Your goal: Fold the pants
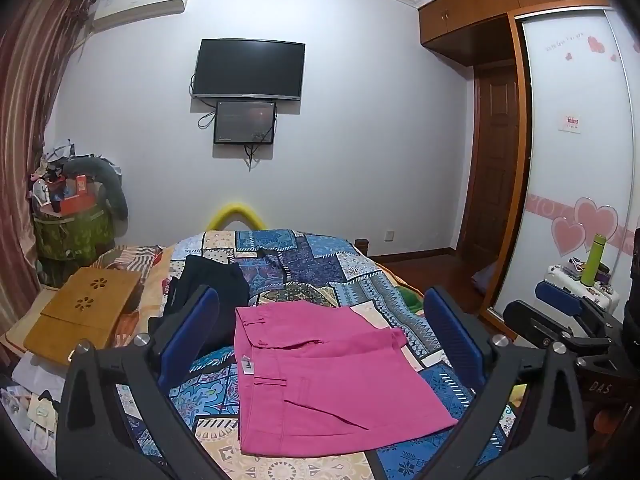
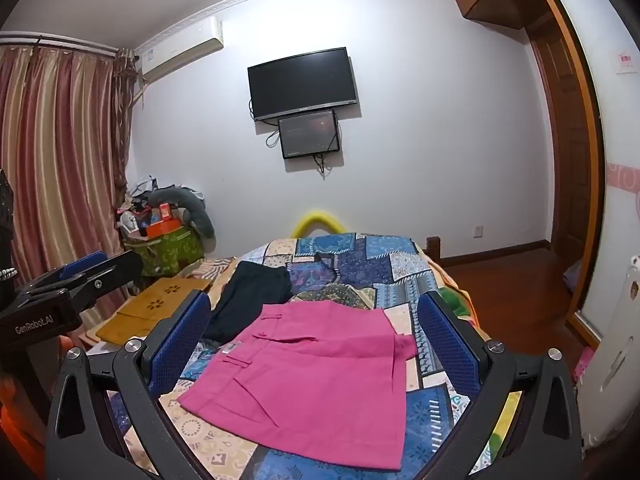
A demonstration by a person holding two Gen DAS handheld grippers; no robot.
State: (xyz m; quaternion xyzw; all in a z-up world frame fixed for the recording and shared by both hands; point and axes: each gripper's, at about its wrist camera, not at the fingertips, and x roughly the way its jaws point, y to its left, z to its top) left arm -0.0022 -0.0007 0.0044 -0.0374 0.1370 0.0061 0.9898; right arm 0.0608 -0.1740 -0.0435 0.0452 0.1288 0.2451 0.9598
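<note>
Pink pants [image 1: 320, 376] lie folded flat on the quilt [image 1: 304, 268], so left gripper [image 1: 320, 344] and right gripper [image 2: 316, 344] hover above the pants, spread wide, empty.

Both wrist views look down the bed [image 1: 320, 256] from just above, sharing the pink pants [image 1: 336, 376] and television [image 2: 303, 82].
</note>
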